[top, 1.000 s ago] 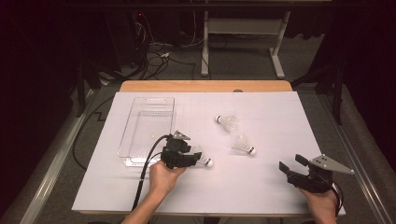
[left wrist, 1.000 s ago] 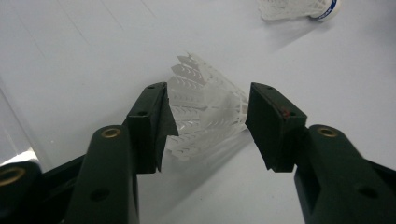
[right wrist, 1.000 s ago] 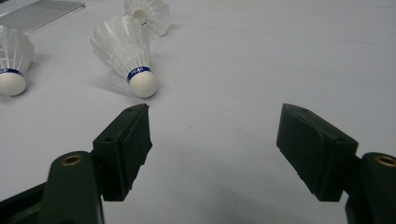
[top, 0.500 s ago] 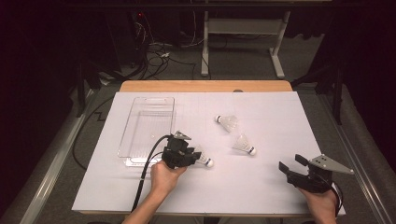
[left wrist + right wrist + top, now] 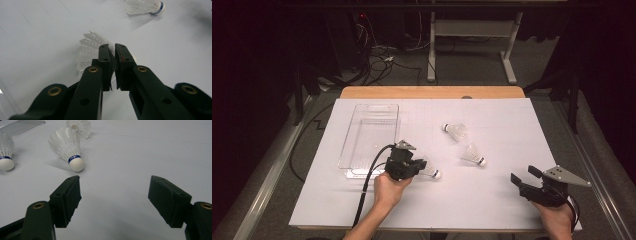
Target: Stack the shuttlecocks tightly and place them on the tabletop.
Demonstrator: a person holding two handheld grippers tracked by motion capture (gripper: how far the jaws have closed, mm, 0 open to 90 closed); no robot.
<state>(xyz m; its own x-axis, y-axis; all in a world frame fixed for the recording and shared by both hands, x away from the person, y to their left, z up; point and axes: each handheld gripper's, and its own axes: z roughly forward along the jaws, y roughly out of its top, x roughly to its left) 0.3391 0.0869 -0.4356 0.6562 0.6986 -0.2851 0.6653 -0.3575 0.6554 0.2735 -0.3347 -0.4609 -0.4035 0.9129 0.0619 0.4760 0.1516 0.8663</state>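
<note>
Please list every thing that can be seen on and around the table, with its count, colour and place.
shuttlecocks: 3, white; one between the left gripper's jaws, two lying free at mid-table, and
box: 1, clear plastic, left part of the table, with nothing visible in it
table cover: 1, white, over the table
table: 1, wooden, its edge shows at the far side
frame: 1, grey metal, on the floor behind the table
cables: several, dark, on the floor behind the table
left gripper: 1, black, beside the box; its jaws have just been closing, now pinching a shuttlecock's skirt
right gripper: 1, black, open, near right corner
hands: 2, left, right
</note>
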